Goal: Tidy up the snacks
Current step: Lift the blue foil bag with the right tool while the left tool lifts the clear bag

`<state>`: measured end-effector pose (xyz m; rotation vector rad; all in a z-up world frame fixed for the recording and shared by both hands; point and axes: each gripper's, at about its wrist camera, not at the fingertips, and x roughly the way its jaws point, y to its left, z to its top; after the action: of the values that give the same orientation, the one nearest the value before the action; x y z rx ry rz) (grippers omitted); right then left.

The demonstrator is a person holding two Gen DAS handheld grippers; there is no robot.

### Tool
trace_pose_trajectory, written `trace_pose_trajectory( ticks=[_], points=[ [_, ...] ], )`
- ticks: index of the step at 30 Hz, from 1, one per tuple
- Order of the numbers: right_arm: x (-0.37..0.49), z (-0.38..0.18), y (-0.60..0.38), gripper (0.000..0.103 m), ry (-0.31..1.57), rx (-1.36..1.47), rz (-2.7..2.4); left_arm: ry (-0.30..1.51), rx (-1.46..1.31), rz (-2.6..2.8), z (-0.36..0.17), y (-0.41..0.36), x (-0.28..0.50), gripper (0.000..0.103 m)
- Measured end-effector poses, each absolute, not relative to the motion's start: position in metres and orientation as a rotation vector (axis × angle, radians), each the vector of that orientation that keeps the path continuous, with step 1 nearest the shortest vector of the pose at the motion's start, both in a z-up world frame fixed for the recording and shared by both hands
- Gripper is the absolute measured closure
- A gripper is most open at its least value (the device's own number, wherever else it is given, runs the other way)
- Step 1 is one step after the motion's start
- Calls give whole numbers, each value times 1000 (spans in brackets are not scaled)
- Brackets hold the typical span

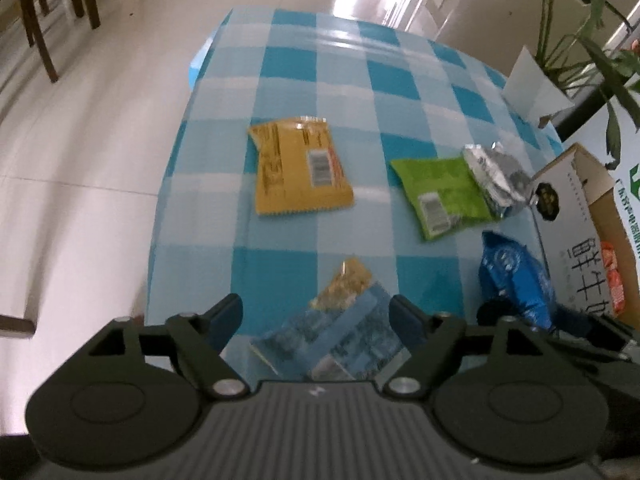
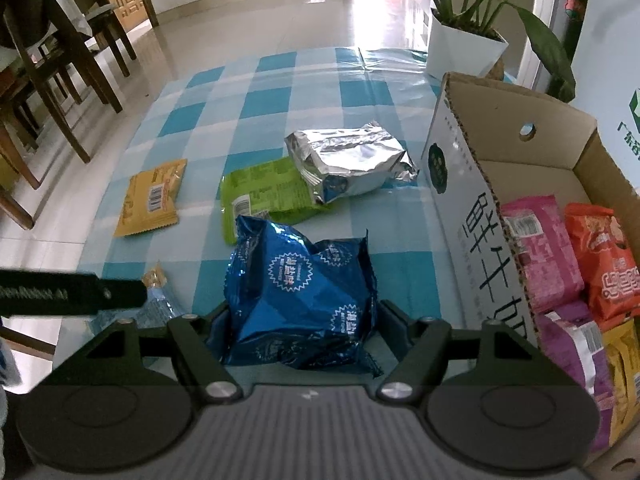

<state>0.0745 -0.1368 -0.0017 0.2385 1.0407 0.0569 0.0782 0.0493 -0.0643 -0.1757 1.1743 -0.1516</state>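
My right gripper [image 2: 298, 320] has its jaws wide around a dark blue foil snack bag [image 2: 304, 292] on the checked tablecloth; whether the pads press it I cannot tell. The bag also shows in the left wrist view [image 1: 516, 280]. My left gripper [image 1: 316, 316] is open above a light blue and gold packet [image 1: 340, 332], which lies between its fingers. A yellow packet [image 1: 298, 168], a green packet [image 1: 440, 196] and a silver foil bag [image 2: 352, 160] lie farther out. A cardboard box [image 2: 472, 184] at the right holds pink, orange, purple and yellow snack bags.
The blue checked table [image 2: 280, 92] ends at a tiled floor on the left. Wooden chairs [image 2: 60, 60] stand at the far left. A potted plant in a white pot [image 2: 460, 48] stands behind the box.
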Motion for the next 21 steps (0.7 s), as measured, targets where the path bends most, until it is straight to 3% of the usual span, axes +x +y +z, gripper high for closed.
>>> trace_pose_trajectory(
  ticks=[4, 11, 21],
  points=[
    [71, 1, -146, 25, 1036, 252, 39, 1154, -109, -210, -65, 38, 68, 23],
    [65, 6, -156, 25, 1018, 279, 48, 994, 264, -382, -57, 19, 47, 23],
    [67, 11, -153, 25, 1004, 300, 52, 981, 374, -513, -74, 5, 42, 23]
  ],
)
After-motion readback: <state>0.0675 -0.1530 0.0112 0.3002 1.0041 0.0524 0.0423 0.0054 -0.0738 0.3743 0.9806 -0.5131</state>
